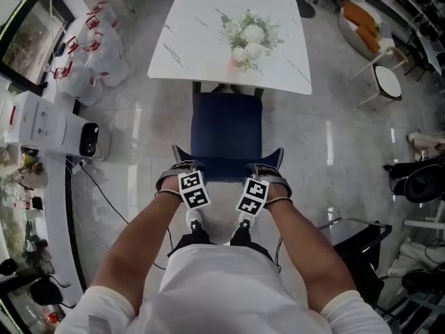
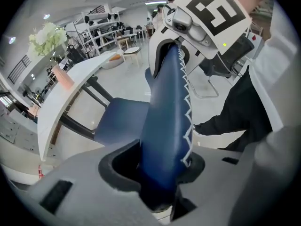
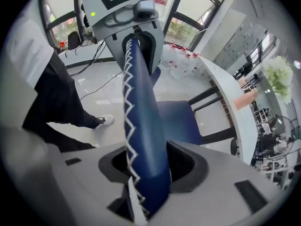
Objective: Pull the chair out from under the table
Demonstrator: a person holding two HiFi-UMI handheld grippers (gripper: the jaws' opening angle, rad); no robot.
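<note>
A blue chair (image 1: 226, 127) stands with the front of its seat under the white marble table (image 1: 201, 40); its backrest (image 1: 228, 167) faces me. My left gripper (image 1: 182, 168) sits over the backrest's left top corner and my right gripper (image 1: 268, 170) over the right corner. In the left gripper view the padded backrest (image 2: 164, 126) with white zigzag stitching stands between the jaws of the left gripper (image 2: 157, 175), with a dark gap on one side. In the right gripper view the backrest (image 3: 143, 126) runs through the right gripper (image 3: 150, 173), with gaps on both sides. Both grippers are open.
A vase of white flowers (image 1: 249, 37) stands on the table. White bags (image 1: 97, 51), a white appliance (image 1: 52, 124) and floor cables (image 1: 104, 193) lie to the left. A small chair (image 1: 384, 82) and dark equipment (image 1: 417, 179) stand to the right. My feet (image 1: 195, 221) are just behind the chair.
</note>
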